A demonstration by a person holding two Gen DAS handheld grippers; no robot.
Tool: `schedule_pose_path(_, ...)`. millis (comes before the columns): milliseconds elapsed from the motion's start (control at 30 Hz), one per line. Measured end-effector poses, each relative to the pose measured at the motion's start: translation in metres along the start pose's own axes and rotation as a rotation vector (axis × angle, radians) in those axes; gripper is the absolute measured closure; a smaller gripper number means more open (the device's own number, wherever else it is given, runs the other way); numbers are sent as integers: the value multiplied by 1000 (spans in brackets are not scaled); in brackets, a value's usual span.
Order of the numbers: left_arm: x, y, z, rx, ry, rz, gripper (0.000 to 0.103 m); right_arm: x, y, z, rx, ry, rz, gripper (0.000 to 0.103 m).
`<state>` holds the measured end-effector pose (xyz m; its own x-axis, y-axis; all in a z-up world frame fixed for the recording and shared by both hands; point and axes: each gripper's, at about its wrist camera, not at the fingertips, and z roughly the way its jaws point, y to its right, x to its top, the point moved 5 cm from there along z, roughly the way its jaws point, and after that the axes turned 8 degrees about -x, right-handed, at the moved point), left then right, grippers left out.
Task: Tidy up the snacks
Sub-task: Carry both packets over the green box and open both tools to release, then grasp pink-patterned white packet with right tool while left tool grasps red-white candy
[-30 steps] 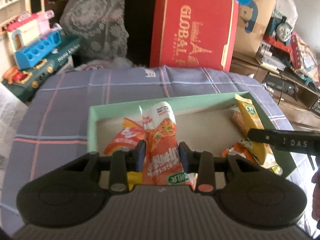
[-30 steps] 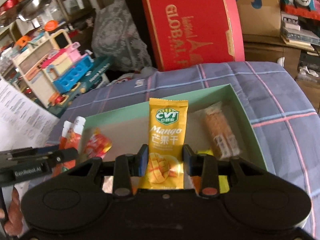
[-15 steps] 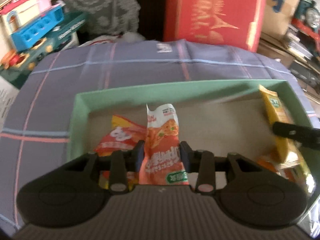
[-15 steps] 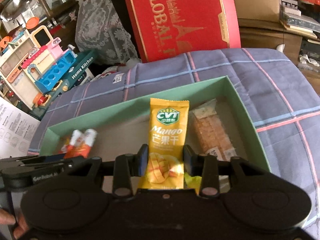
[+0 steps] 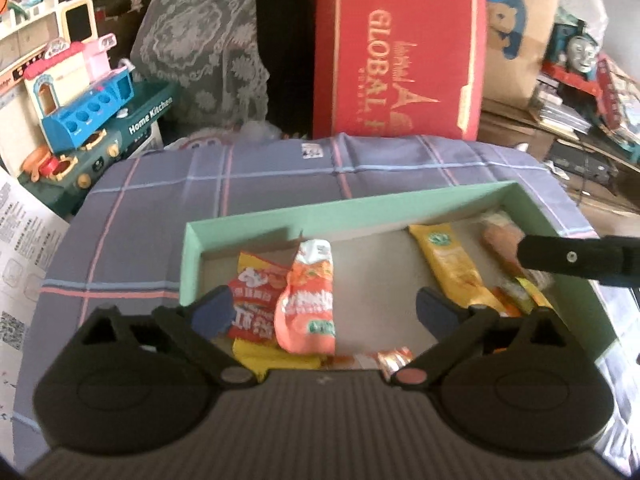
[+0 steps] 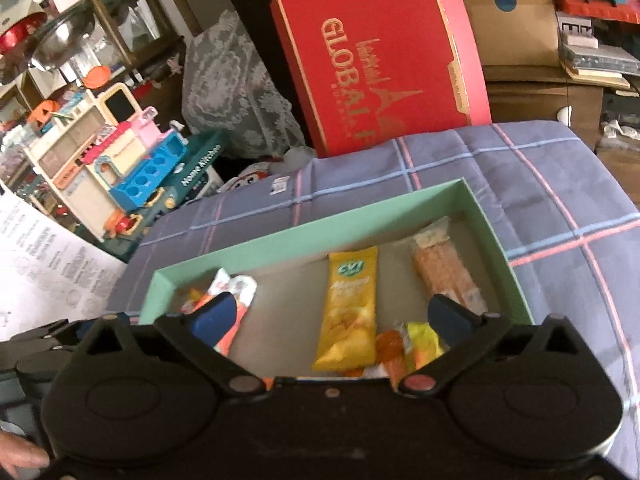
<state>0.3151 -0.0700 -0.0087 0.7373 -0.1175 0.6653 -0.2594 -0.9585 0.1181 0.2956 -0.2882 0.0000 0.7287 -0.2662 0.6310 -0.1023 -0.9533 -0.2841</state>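
A shallow green box (image 5: 320, 216) sits on a plaid cloth. My left gripper (image 5: 324, 312) hangs over its left end with jaws opening wide. An orange snack packet (image 5: 308, 300) lies between them on a red-and-yellow packet (image 5: 256, 292), touching neither pad. My right gripper (image 6: 331, 316) is over the box's (image 6: 304, 244) right half, jaws also opening. A yellow mango packet (image 6: 352, 304) lies free between them, beside an orange bar in clear wrap (image 6: 444, 272). One finger (image 5: 576, 260) of the right gripper shows in the left wrist view.
A red "Global" box (image 5: 400, 60) leans upright behind the plaid cloth (image 5: 160, 200). A toy kitchen set (image 5: 80, 100) and printed paper sheets (image 6: 40, 248) stand to the left. Small candy packets (image 6: 416, 340) lie at the box's near side. Cardboard boxes and toys crowd the right.
Both grippers were shut on packets, the left on the orange one and the right on the mango one. Both have opened wide, and the packets now lie loose in the box.
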Motion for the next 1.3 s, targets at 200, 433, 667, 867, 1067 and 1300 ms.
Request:
schedule_pose_path(200,-30,11,-33,-24,-1,19,0,-23,0,-31,35,-2,1,0)
schedule_pose_path(433,-77,2,-66,-20,-16,8,0,-59,3,-66,44,17,-12,0)
schedule_pose_path(667,-121,-31,-89,14,-37,-67,0,-98,4,-84,59,-17,11,0)
schedule_pose_path(867,-153,-57,-91,40,-75,-171,0,-133,0,-89,78,-75,11,0)
schedule_pose_path(1067,-176,-55,-81,71,-112,-157,0,-165,-7,-88,99,-127,10,0)
schedule_pose_path(1300,-189,-58,-66,99,-146,-181,0,-186,-29,-86,126,-147,-79,4)
